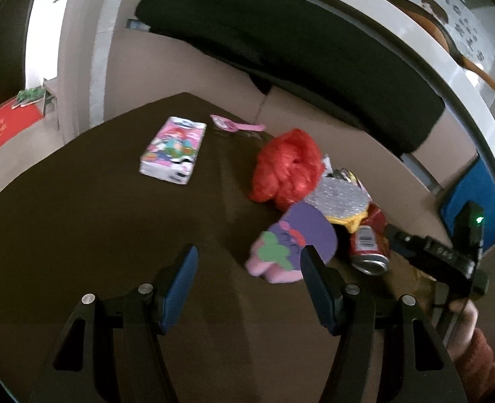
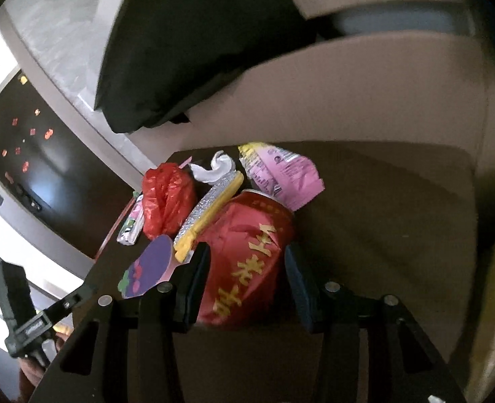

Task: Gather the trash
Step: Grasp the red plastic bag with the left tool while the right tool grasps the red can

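Note:
Trash is piled on a dark brown table point(image 1: 96, 228). The pile holds a red plastic bag point(image 1: 287, 168), a silver and yellow piece point(image 1: 345, 198), a purple and pink foam cut-out point(image 1: 294, 241) and a dented red can point(image 1: 368, 245) lying on its side. My left gripper point(image 1: 249, 282) is open over bare table, its right finger point(image 1: 318, 285) just beside the foam cut-out. My right gripper point(image 2: 244, 285) is open around the red can point(image 2: 247, 255), which lies between its blue pads. The bag point(image 2: 167, 198), a white tissue wad point(image 2: 217, 168) and a pink wrapper point(image 2: 284, 174) lie beyond the can.
A colourful tissue pack point(image 1: 173, 151) and a small pink item point(image 1: 234, 124) lie at the table's far side. Behind it stands a beige sofa point(image 1: 331, 117) with a black cushion point(image 1: 281, 43). A hand point(image 1: 465, 322) holds the right unit's black housing point(image 1: 449, 255).

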`<action>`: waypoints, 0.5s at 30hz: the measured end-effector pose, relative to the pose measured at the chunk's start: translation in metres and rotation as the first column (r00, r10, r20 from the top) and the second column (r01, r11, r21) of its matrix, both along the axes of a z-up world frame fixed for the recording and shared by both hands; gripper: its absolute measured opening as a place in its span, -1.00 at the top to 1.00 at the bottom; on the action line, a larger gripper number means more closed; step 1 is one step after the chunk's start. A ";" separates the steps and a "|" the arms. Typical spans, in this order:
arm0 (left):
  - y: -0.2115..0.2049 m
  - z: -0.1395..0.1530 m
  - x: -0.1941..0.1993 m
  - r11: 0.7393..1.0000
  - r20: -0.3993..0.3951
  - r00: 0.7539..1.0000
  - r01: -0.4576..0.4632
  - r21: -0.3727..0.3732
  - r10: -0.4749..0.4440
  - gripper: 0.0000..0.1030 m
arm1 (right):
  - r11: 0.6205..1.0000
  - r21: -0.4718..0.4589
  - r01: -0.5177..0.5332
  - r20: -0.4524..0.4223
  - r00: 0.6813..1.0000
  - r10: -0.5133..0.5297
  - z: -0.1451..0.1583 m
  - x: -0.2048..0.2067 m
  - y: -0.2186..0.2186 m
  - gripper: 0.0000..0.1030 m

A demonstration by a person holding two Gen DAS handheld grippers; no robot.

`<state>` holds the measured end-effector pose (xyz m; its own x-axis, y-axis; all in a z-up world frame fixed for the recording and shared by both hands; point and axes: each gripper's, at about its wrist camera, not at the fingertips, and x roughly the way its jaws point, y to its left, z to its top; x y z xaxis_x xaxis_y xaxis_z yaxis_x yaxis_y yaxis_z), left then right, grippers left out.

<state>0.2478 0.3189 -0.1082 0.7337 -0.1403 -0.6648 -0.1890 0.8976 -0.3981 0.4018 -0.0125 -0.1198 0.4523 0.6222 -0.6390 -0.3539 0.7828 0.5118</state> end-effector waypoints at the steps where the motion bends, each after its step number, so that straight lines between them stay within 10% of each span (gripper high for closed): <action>1: 0.006 -0.002 -0.001 1.000 -0.001 1.000 -0.010 -0.007 0.010 -0.24 | 1.000 -0.013 -0.003 -0.002 1.000 0.003 -0.003 0.002 0.006 0.10; 12: 0.038 -0.021 -0.011 0.996 -0.035 0.997 -0.068 -0.055 0.066 -0.24 | 0.986 0.036 -0.160 -0.065 0.985 0.163 -0.024 0.023 0.074 -0.10; 15: 0.034 -0.022 -0.013 0.997 -0.037 0.998 -0.057 -0.056 0.055 -0.24 | 0.982 0.047 -0.185 -0.045 0.981 0.187 -0.020 0.021 0.079 0.29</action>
